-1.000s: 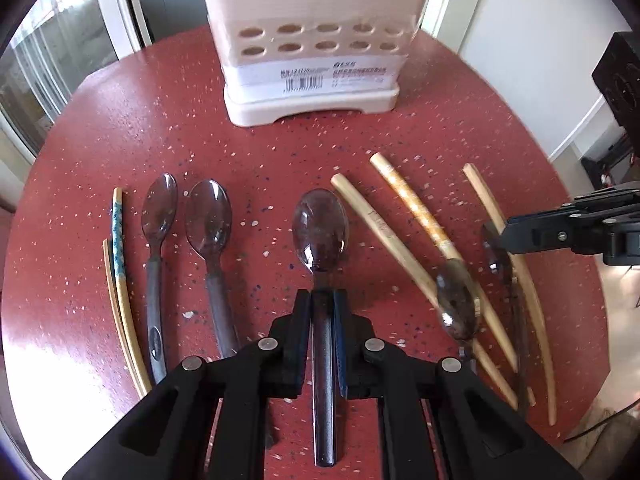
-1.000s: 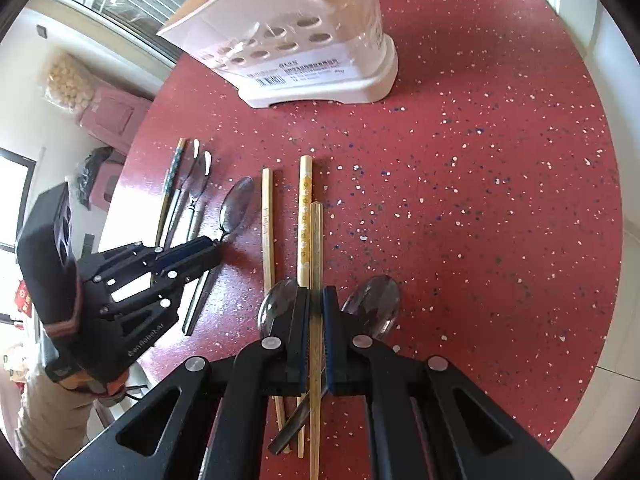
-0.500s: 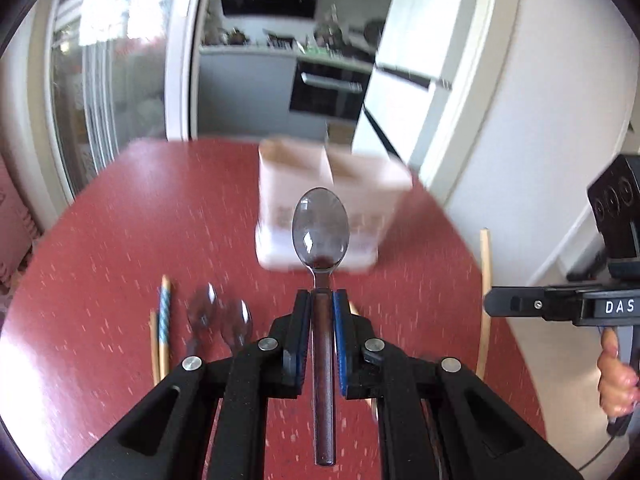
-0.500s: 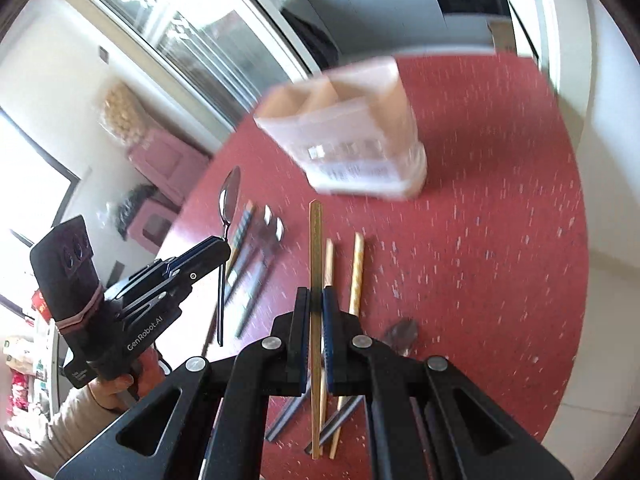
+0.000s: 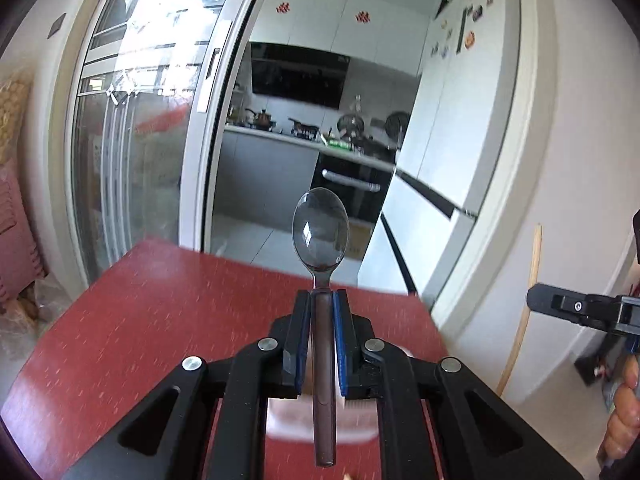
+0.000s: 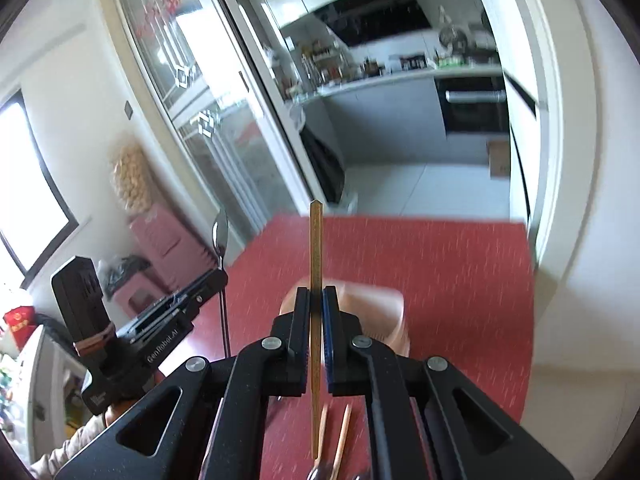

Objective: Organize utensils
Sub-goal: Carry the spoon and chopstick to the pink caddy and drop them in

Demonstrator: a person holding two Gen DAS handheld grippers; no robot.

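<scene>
1. The left gripper (image 5: 321, 300) has its jaws closed on the handle of a smoky translucent plastic spoon (image 5: 320, 236), bowl upward at frame centre.
2. The right gripper (image 6: 316, 300) has its jaws clamped on a slim bamboo chopstick (image 6: 315, 248), upright at centre.
3. The pale pink plastic utensil holder (image 6: 384, 312) sits on the red speckled counter (image 6: 440, 280), below both tools.
4. Neither item is inserted; two chopsticks (image 6: 343, 432) lie at the bottom edge.

sunlit glass sliding door (image 5: 132, 152) opens onto a white kitchen (image 5: 320, 92).
</scene>
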